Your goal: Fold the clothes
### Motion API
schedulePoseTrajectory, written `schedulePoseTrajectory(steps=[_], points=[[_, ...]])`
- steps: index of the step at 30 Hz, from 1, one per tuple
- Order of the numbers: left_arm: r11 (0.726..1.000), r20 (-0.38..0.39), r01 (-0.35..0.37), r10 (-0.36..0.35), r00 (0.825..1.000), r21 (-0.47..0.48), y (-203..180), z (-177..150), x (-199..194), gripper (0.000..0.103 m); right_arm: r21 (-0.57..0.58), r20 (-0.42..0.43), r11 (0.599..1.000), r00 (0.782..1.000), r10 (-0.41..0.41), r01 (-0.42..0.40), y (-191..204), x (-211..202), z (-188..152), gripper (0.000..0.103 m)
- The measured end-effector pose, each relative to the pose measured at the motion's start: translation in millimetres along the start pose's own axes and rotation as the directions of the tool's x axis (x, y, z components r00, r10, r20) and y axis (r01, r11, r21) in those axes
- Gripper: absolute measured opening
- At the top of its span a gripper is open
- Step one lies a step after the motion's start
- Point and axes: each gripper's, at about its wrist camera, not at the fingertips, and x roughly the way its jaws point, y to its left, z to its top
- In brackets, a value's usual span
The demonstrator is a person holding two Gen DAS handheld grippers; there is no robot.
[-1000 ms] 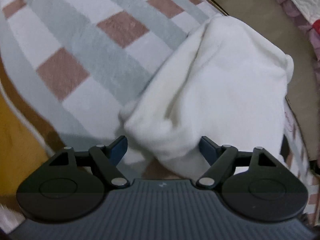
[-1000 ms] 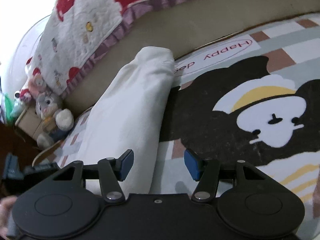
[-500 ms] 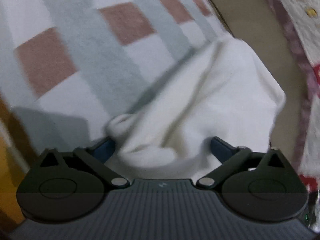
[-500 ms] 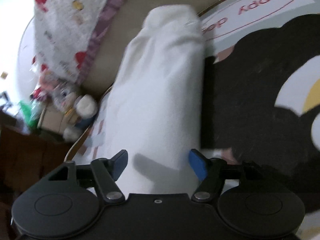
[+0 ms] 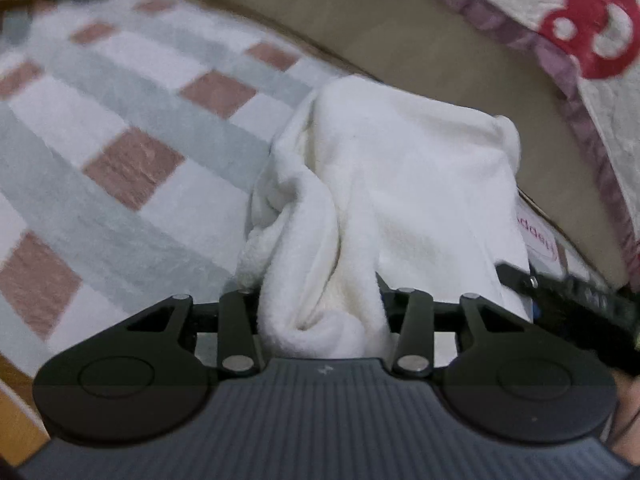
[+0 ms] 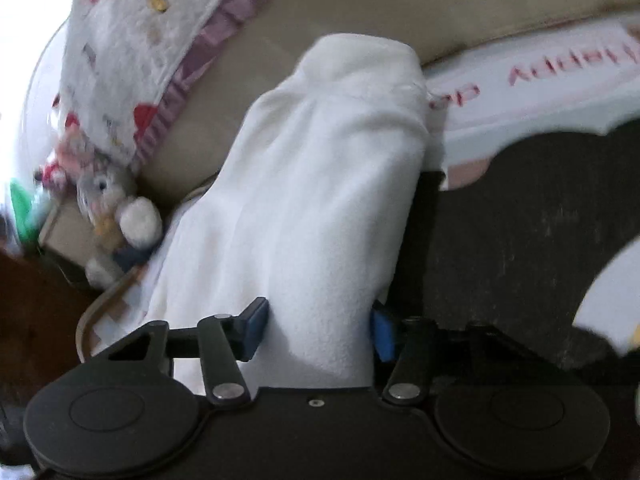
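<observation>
Both grippers pinch the near end of the white fleece garment (image 5: 404,184) at the far edge of the checked rug (image 5: 120,152) — the left gripper (image 5: 320,308) on a bunched fold, the right gripper (image 6: 318,330) on the flat part. This looks like the grasp for a fold; next, I judge, comes lifting both ends evenly — carrying them toward the far end.

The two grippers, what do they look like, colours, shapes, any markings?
The left gripper has a ribbed dark grey body with a small pale logo, two round black discs at the sides, and black linkage bars with silver rivets. The right gripper has a smooth black body with one small screw hole, matching discs and bars, and blue pads on its fingers. No cables show.
</observation>
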Motion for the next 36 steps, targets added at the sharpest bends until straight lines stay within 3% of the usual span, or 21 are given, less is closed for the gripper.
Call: schedulePoseTrajectory(steps=[5,8,10,14,18,20,21,23,25,26,29,31,34,35,36], points=[[0.985,-0.133,0.128,-0.142,0.981,-0.113,35,29,19,0.053,0.077,-0.009,0.997,1.000,0.012,-0.011,-11,-4,4,0.062],[0.978,-0.147,0.105,-0.133,0.980,-0.181,50,21,11,0.067,0.097,-0.023,0.995,1.000,0.015,-0.013,-11,-2,4,0.066],[0.968,-0.150,0.104,-0.141,0.979,-0.230,60,15,6,0.068,0.105,-0.036,0.994,0.999,0.026,-0.022,-10,2,5,0.069],[0.960,-0.153,0.111,-0.154,0.976,-0.257,62,13,16,0.080,0.111,-0.047,0.993,0.998,0.051,-0.045,-12,11,6,0.077],[0.956,-0.131,0.182,-0.216,0.968,-0.228,59,23,30,0.080,0.104,-0.050,0.994,0.998,0.050,-0.044,-10,29,11,0.085],[0.962,-0.115,0.182,-0.208,0.971,-0.201,56,23,30,0.078,0.092,-0.051,0.995,0.998,0.043,-0.038,-8,37,14,0.086],[0.966,-0.106,0.182,-0.204,0.973,-0.186,54,24,29,0.075,0.058,-0.048,0.998,0.999,0.021,-0.018,-1,41,15,0.084],[0.976,-0.081,0.184,-0.194,0.978,-0.115,46,25,24,0.057,-0.060,-0.016,0.998,1.000,-0.016,0.015,15,39,13,0.070],[0.975,-0.066,0.208,-0.213,0.975,-0.073,42,27,18,0.053,-0.143,0.012,0.989,0.999,-0.032,0.033,29,33,8,0.055],[0.969,-0.061,0.234,-0.239,0.969,-0.074,42,28,14,0.052,-0.167,0.022,0.985,0.999,-0.034,0.038,36,29,5,0.053],[0.898,-0.021,0.363,-0.380,0.925,-0.250,70,35,13,0.052,-0.240,0.052,0.969,0.998,-0.041,0.052,55,18,-3,0.051],[0.876,-0.001,0.386,-0.403,0.915,-0.290,81,39,8,0.052,-0.287,0.072,0.956,0.996,-0.044,0.063,68,10,-9,0.050],[0.889,0.019,0.394,-0.401,0.916,-0.232,76,43,-8,0.052,-0.352,0.102,0.932,0.994,-0.047,0.080,86,-1,-16,0.049],[0.901,0.023,0.385,-0.388,0.921,-0.199,71,44,-12,0.052,-0.360,0.108,0.929,0.993,-0.046,0.082,90,-3,-16,0.049],[0.929,0.022,0.341,-0.342,0.939,-0.143,59,45,-9,0.052,-0.361,0.112,0.929,0.993,-0.041,0.079,93,-5,-15,0.048]])
